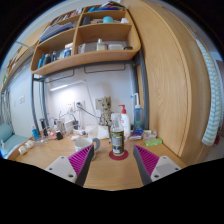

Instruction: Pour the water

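Gripper [113, 166] fingers spread wide, nothing held. Bottle [118, 140] stands upright on the wooden desk [112, 176] just ahead, between the fingers' lines. White cup [82, 144] sits left of it.

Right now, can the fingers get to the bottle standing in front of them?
Probably yes. The bottle stands upright on the desk just beyond the gripper, roughly in line with the gap between its open fingers. Only bare desk shows between them, so moving straight ahead looks free.
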Tool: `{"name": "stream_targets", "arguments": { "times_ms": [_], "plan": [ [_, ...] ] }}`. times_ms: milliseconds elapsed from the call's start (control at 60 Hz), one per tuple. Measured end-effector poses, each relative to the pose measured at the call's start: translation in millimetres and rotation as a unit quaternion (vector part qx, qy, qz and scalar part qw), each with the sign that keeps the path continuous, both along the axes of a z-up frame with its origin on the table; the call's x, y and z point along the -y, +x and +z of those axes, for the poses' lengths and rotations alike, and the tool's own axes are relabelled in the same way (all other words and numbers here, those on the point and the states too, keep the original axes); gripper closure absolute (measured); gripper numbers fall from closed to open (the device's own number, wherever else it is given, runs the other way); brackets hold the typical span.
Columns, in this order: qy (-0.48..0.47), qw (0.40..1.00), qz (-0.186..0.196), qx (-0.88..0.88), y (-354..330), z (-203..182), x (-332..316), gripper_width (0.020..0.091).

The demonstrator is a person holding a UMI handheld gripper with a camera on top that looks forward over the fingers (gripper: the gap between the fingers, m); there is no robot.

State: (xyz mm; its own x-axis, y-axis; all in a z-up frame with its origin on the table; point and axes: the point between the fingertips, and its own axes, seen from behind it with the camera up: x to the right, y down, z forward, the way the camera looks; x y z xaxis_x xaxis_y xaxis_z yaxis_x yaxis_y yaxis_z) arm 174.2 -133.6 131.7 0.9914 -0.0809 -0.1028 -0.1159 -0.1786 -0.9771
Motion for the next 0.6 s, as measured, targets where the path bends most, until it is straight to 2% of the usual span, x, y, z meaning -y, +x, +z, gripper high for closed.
{"name": "stream_targets", "arguments": {
  "times_ms": [200, 283, 600],
  "plan": [
    [0.035, 0.999, -0.024, 0.034, 2, 36, 23, 0.0301],
    [0.041, 0.998, -0.023, 0.036, -1, 43, 30, 0.0303],
    [0.031, 0.999, -0.023, 0.036, -14, 39, 34, 0.0303]
  ]
}}
